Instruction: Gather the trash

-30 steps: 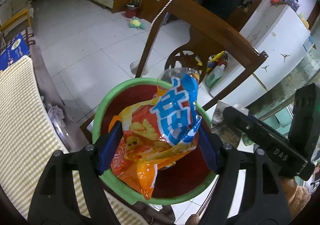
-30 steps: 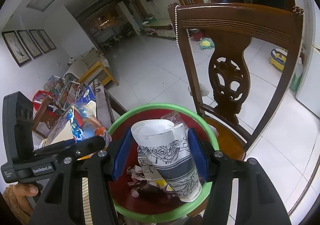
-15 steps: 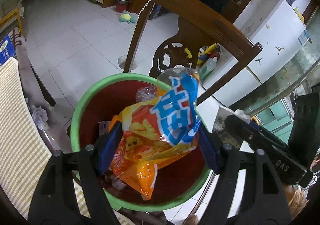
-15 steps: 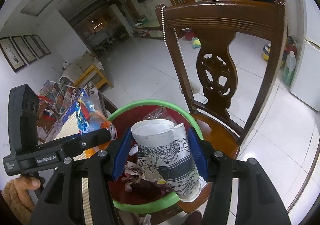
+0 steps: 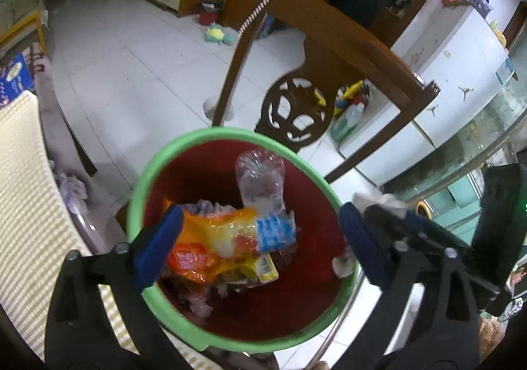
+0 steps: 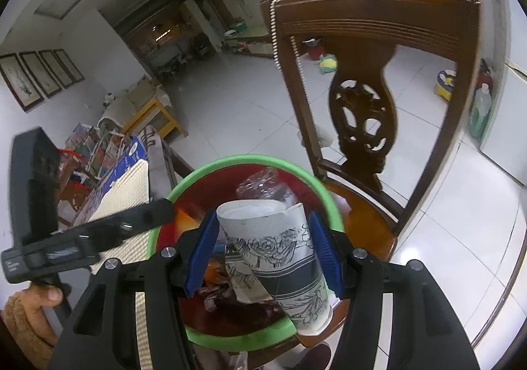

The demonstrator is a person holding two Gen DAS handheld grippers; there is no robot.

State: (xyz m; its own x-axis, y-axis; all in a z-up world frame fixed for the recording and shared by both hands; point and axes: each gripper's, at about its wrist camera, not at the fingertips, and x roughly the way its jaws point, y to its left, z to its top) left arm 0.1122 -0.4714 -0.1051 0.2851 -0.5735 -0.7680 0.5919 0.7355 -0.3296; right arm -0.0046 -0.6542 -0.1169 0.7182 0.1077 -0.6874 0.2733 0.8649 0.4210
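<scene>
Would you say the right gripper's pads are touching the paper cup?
Touching: in the right wrist view, both blue pads of the right gripper press the paper cup's sides.

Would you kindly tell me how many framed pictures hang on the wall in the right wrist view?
4, in a row on the white wall at upper left: framed pictures. More may lie beyond the picture's edge.

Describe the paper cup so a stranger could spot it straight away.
Find the wooden chair; in front of it is a green-rimmed red bin. Above the bin, the right gripper clamps the paper cup, the only white cup, printed with dark flowers and a dark band.
</scene>
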